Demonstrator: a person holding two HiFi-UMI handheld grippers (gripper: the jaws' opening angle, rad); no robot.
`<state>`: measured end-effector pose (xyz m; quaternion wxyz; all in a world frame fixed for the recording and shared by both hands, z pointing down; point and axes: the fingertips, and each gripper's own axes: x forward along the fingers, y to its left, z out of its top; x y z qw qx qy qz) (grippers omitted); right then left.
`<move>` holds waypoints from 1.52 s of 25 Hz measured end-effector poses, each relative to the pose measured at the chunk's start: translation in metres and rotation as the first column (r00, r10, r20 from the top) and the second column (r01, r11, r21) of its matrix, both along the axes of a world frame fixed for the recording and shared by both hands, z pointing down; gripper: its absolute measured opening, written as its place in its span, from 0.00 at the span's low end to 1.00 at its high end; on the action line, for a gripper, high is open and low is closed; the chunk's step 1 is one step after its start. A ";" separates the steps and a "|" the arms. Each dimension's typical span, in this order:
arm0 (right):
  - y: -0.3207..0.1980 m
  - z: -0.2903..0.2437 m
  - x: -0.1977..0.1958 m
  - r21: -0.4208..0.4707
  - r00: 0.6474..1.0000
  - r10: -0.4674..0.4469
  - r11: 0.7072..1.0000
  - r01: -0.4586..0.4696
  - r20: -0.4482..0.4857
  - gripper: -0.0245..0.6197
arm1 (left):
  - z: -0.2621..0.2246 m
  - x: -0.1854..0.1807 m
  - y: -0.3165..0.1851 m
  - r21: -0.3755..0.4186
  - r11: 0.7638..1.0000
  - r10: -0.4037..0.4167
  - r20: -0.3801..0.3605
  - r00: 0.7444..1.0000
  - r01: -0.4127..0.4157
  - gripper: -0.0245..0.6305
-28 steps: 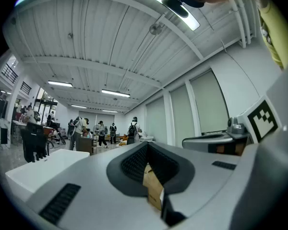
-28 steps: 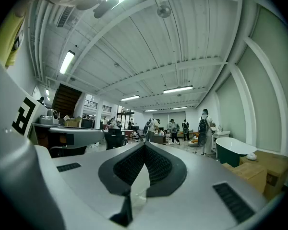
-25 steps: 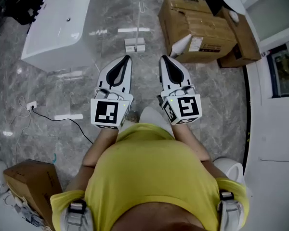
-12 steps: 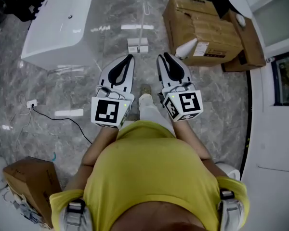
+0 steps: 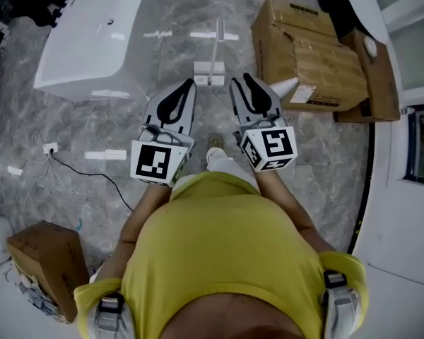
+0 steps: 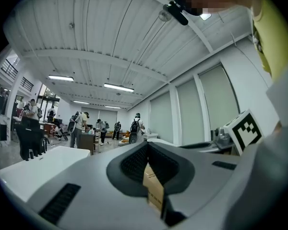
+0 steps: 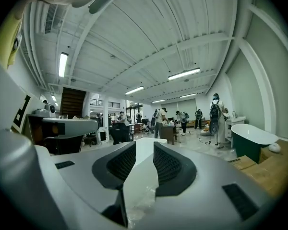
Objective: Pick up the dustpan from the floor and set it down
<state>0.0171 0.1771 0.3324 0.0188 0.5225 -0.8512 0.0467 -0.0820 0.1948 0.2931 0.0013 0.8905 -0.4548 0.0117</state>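
One bathtub (image 5: pixel 92 41), one dustpan (image 5: pixel 209 73), perhaps three cardboard boxes (image 5: pixel 311 55) (image 5: pixel 374 76) (image 5: pixel 46 256) (two adjoining).

The dustpan (image 5: pixel 210 73) is standing on the floor (image 5: pixel 113 126), just ahead of the left gripper (image 5: pixel 191 83) and the right gripper (image 5: pixel 239 82). A bathtub (image 5: pixel 92 41) is sitting to its left and cardboard boxes (image 5: pixel 311 51) are lying to its right.

Grey marble floor (image 5: pixel 92 129), pale veining. Whitish dustpan (image 5: pixel 209 71). Plain white bathtub (image 5: pixel 92 41) left of dustpan. Brown cardboard boxes (image 5: pixel 318 55) right of dustpan, one with a white label. Solid yellow shirt (image 5: pixel 226 260).
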 end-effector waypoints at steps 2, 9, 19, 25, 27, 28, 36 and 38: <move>-0.019 0.005 0.008 -0.010 1.000 -0.009 1.000 0.009 0.005 0.24 | 0.002 0.006 -0.018 -0.006 1.000 -0.020 -0.002 1.000 0.020 0.04; -0.076 0.017 0.032 -0.031 0.998 -0.064 0.997 0.064 -0.005 0.24 | 0.000 0.029 -0.072 0.015 0.998 -0.062 -0.018 0.998 0.062 0.04; -0.107 0.040 0.048 -0.081 0.996 -0.084 0.993 0.084 0.009 0.24 | 0.009 0.043 -0.102 -0.002 0.996 -0.092 -0.004 0.996 0.092 0.04; -0.124 0.052 0.045 -0.102 0.997 -0.083 0.991 0.083 0.003 0.24 | 0.018 0.040 -0.122 -0.022 0.996 -0.088 -0.008 0.996 0.088 0.04; -0.135 0.055 0.046 -0.106 0.997 -0.081 0.991 0.081 0.002 0.24 | 0.021 0.041 -0.133 -0.027 0.996 -0.082 -0.009 0.997 0.082 0.04; -0.141 0.058 0.046 -0.109 0.997 -0.080 0.991 0.079 0.002 0.24 | 0.022 0.042 -0.140 -0.030 0.997 -0.077 -0.009 0.997 0.077 0.04; -0.207 0.084 0.039 -0.168 0.997 -0.070 0.983 0.067 -0.010 0.25 | 0.044 0.044 -0.212 -0.089 0.996 -0.023 0.023 0.999 0.025 0.04; -0.226 0.091 0.035 -0.191 0.998 -0.068 0.979 0.064 -0.012 0.25 | 0.049 0.041 -0.233 -0.103 0.995 -0.004 0.039 0.999 0.008 0.04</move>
